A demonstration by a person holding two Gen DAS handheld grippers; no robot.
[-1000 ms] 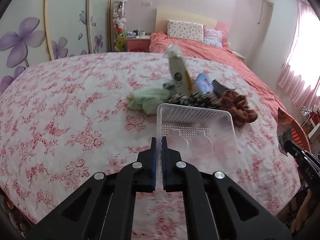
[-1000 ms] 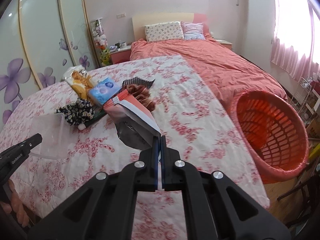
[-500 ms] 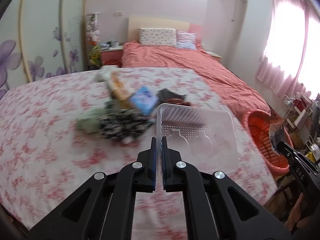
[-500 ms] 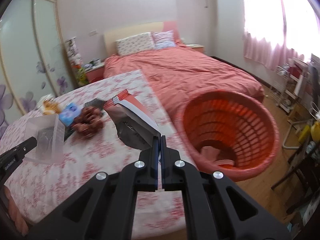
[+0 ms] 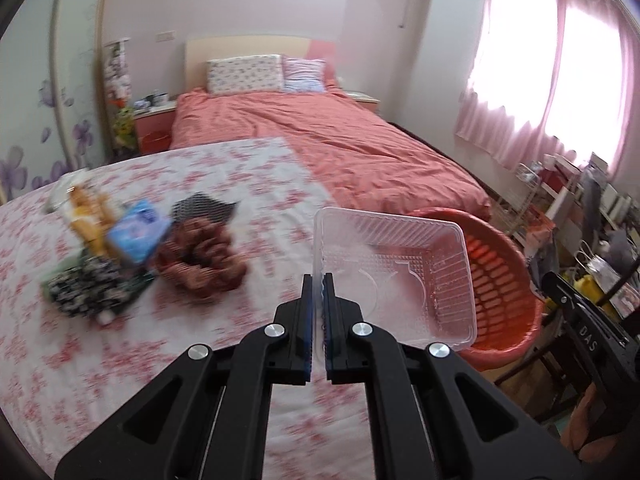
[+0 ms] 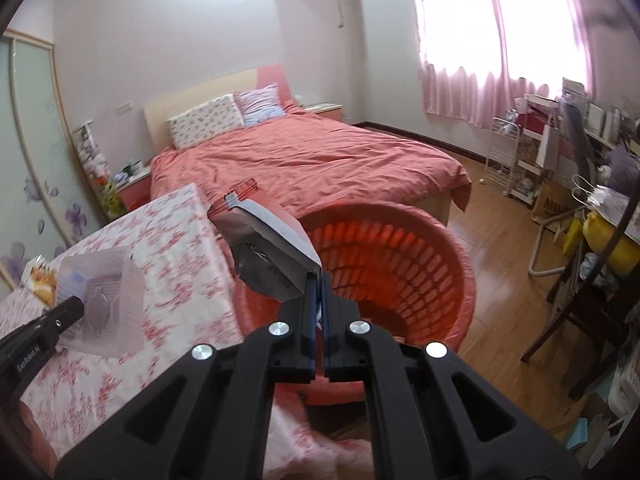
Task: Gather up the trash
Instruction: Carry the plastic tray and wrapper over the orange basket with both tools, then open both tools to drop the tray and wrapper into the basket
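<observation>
A coral-covered bed (image 5: 320, 136) with two pillows (image 5: 244, 73) stands beneath pink curtains (image 5: 560, 80); a wooden chair (image 6: 592, 300) and white wire rack (image 6: 508, 160) line the window wall.

clear tray (image 5: 404, 276): thin transparent plastic, glossy, ribbed walls, embossed diamond-textured base. snack bag (image 6: 272, 256): foil-like film, dull silver inside, crinkled, printed outer face. basket (image 6: 400, 264): red plastic, slotted lattice wall, slight sheen. left gripper (image 5: 317, 316): matt black plastic body, blue ridged pads, shiny metal screw heads. floral sheet (image 5: 120, 352): soft matt cloth. floor (image 6: 496, 320): glossy wood planks.
</observation>
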